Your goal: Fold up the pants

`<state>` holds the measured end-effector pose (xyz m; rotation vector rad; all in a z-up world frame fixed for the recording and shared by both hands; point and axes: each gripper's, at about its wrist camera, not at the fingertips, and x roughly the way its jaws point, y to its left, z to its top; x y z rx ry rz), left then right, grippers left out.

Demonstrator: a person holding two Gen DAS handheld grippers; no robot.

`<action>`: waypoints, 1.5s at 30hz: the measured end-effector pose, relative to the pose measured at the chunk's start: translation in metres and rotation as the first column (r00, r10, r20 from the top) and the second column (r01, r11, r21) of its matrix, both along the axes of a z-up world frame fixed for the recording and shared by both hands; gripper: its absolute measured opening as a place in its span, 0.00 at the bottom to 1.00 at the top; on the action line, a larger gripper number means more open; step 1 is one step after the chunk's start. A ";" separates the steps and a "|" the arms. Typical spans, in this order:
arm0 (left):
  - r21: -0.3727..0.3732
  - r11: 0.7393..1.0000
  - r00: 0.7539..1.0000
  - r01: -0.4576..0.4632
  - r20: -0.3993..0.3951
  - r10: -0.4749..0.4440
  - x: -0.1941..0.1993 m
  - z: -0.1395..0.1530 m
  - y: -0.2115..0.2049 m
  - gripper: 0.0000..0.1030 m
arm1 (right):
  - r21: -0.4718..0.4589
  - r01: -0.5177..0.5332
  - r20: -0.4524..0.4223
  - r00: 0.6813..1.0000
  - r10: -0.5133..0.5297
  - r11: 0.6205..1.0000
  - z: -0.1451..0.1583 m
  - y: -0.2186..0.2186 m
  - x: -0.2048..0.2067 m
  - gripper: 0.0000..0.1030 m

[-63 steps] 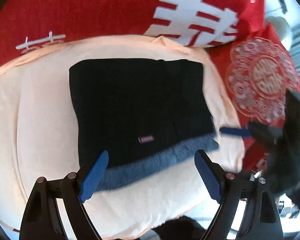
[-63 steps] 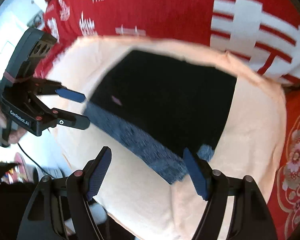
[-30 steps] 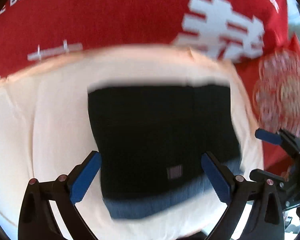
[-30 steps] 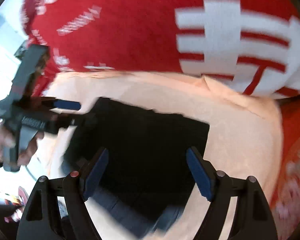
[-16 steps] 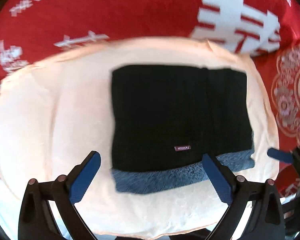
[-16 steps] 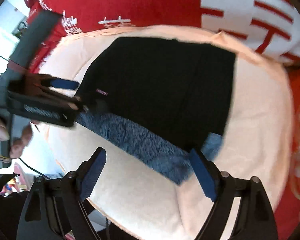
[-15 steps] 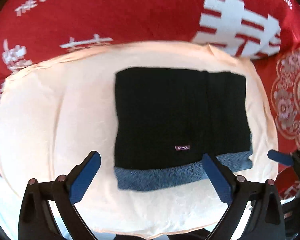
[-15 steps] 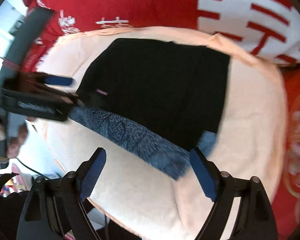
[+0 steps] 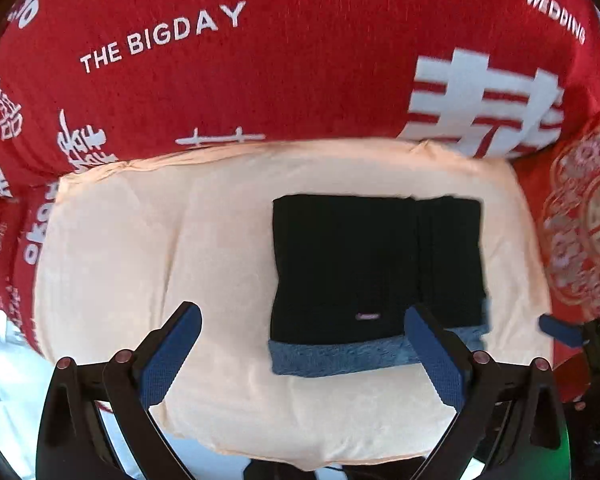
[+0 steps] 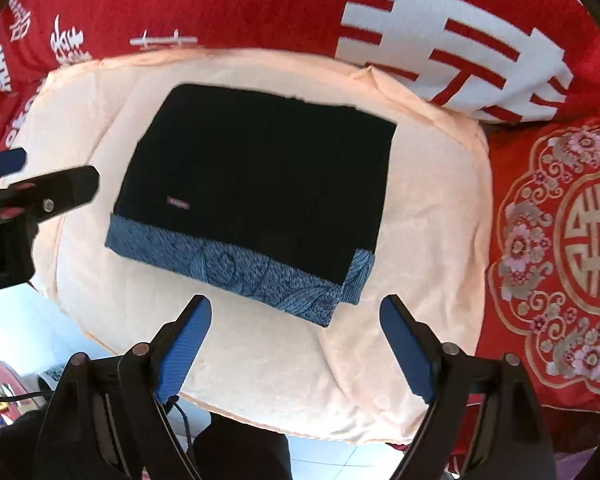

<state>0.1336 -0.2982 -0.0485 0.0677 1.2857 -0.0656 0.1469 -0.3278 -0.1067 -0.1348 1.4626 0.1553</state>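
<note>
I have the pants lying folded into a flat black rectangle on a peach cushion, toward the cushion's right half in my left wrist view. A blue patterned band runs along the near edge of the fold, and a small label sits on the black cloth just above it. In the right wrist view the same bundle lies at a slant, with the blue band wrapping round its near right corner.

My left claw points steeply down over the cushion's near edge with its blue pads spread wide and nothing between them; the right pad overlaps the near right part of the pants in the view, but I cannot tell that it touches. My right claw looks straight down, its pads also wide apart and empty, held above bare cushion just in front of the blue band.

From the right wrist I see the left claw at the left edge, beside the pants' left end and clear of them. Behind the cushion lies a red blanket with white lettering, and to the right a red cloth with a floral medallion.
</note>
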 end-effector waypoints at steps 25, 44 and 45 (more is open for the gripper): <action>-0.022 0.995 0.990 0.099 -0.097 -0.101 0.007 -0.009 0.006 0.99 | -0.032 0.157 -0.046 0.986 -0.158 0.987 0.021 0.009 0.009 0.93; 0.020 0.992 0.987 0.122 -0.106 -0.120 0.001 -0.010 0.003 0.99 | -0.024 0.182 -0.067 0.981 -0.183 0.983 0.018 0.008 0.009 0.93; 0.021 0.992 0.987 0.121 -0.106 -0.118 0.000 -0.010 0.003 0.99 | -0.024 0.181 -0.068 0.981 -0.182 0.983 0.018 0.008 0.009 0.93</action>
